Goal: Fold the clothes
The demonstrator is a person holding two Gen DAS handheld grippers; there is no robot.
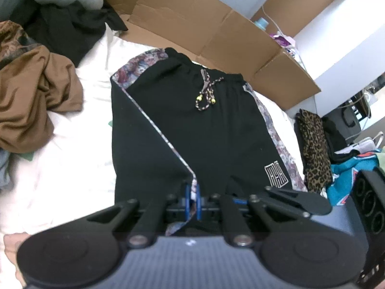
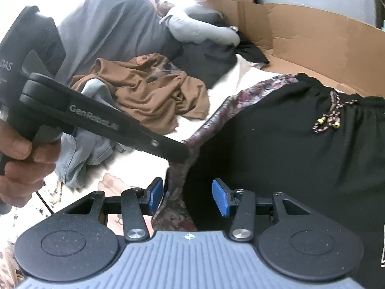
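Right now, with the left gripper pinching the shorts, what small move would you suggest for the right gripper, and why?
Probably close the right gripper on the patterned hem of the black shorts. Its blue pads stand open on either side of that cloth, while the left gripper is shut on the same hem, so a second grip should let both lift the leg evenly towards the waistband.

Bare white sheet (image 1: 96,91) left of black shorts (image 1: 211,125); brown garment (image 1: 31,91) & cardboard box (image 1: 216,31) hem it.
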